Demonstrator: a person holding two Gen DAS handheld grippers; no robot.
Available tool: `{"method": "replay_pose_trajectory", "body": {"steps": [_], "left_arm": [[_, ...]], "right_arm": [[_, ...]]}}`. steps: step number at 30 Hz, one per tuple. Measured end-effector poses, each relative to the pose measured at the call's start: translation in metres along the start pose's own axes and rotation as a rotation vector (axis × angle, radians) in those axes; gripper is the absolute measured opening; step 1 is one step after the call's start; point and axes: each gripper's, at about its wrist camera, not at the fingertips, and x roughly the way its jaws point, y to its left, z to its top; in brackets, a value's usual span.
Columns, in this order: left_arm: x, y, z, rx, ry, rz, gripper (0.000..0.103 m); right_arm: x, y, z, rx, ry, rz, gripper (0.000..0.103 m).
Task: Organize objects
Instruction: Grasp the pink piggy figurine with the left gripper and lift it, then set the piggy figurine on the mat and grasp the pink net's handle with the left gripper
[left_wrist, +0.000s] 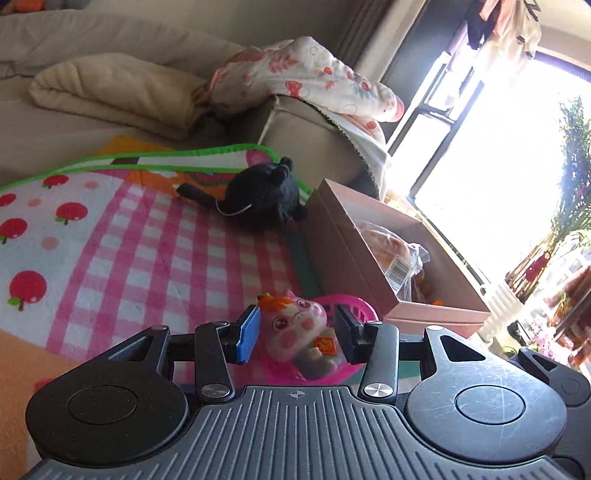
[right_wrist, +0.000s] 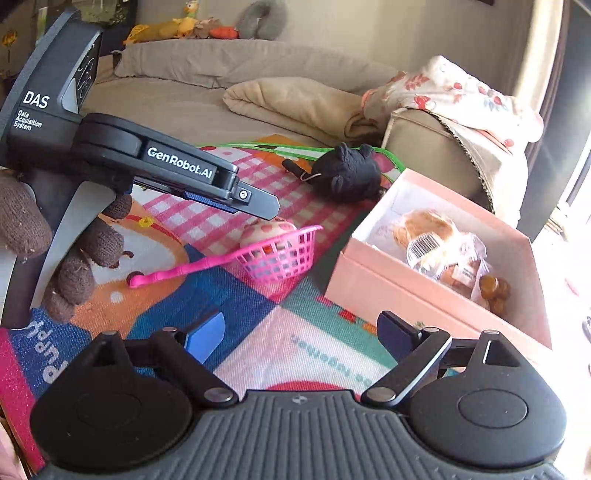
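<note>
— Sunlight poured in from the window on the right, and a bright play mat (right_wrist: 258, 354) covered the sofa seat (right_wrist: 166, 103). What sat on the mat?

— A pink open box (right_wrist: 417, 280) with wrapped bread (right_wrist: 424, 229) inside, a black plush toy (right_wrist: 347, 173) lying behind it, and a pink basket (right_wrist: 284, 254) with a long handle, resting just left of the box.

— And the pink pig toy (left_wrist: 299, 332)?

— It sat in the basket. The left gripper (left_wrist: 297, 332) was lowered over it, one finger on each side. The blue pad looked to touch the pig's head, but a sliver of space showed by the other finger, so I could not tell whether the grip had closed.

— Why approach from above like that?

— Probably because the basket's walls blocked a sideways reach; coming down over the open top let the fingers straddle the toy.

— Where was the right gripper (right_wrist: 301, 338)?

— Held low over the mat, near the box's front corner, its fingers spread wide with nothing between them. I would guess it waited there so it stayed out of the left one's way, ready for the plush toy or the basket.

— And the box?

— Likely the collecting place, since food already lay inside.
</note>
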Motion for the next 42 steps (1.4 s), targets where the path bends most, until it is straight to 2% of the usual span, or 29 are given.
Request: {"method": "replay_pose_trajectory", "body": {"steps": [2,5,12,13,17,21,24,27,30,34,38,40,42], "left_arm": [[0.006,-0.007,-0.007,0.001,0.002,0.019,0.049],[0.013,-0.012,-0.009,0.006,0.010,0.035,0.053],[0.008,-0.018,-0.010,0.035,0.000,0.070,0.044],[0.004,-0.019,-0.010,0.044,-0.011,0.076,0.039],[-0.014,-0.020,-0.005,0.067,-0.072,0.091,0.038],[-0.026,-0.013,0.003,0.081,-0.136,0.173,0.038],[-0.028,0.000,0.007,0.059,-0.136,0.228,0.038],[-0.025,0.014,0.008,0.038,-0.062,0.198,0.039],[-0.018,0.017,0.000,0.067,0.008,0.195,0.041],[-0.026,0.020,-0.002,0.073,-0.022,0.197,0.041],[-0.048,0.010,0.006,0.171,-0.119,0.210,0.040],[-0.058,0.002,0.007,0.242,-0.123,0.166,0.040],[-0.064,-0.010,0.003,0.349,-0.082,0.101,0.040]], "right_arm": [[0.000,-0.001,-0.014,0.018,-0.009,-0.018,0.098],[0.002,-0.004,-0.031,0.064,0.009,-0.022,0.099],[0.002,-0.010,-0.042,0.134,-0.004,-0.036,0.103],[0.004,-0.013,-0.041,0.147,0.000,-0.037,0.103],[0.006,-0.021,-0.043,0.195,0.005,-0.031,0.103],[0.006,-0.024,-0.043,0.216,0.003,-0.034,0.103],[0.007,-0.025,-0.043,0.223,0.004,-0.036,0.103],[0.008,-0.025,-0.043,0.226,0.010,-0.035,0.103],[0.008,-0.025,-0.043,0.232,0.018,-0.033,0.103],[0.010,-0.027,-0.043,0.242,0.026,-0.031,0.103],[0.012,-0.028,-0.042,0.252,0.034,-0.027,0.103],[0.013,-0.029,-0.043,0.257,0.036,-0.025,0.103],[0.013,-0.029,-0.043,0.261,0.038,-0.023,0.103]]}}
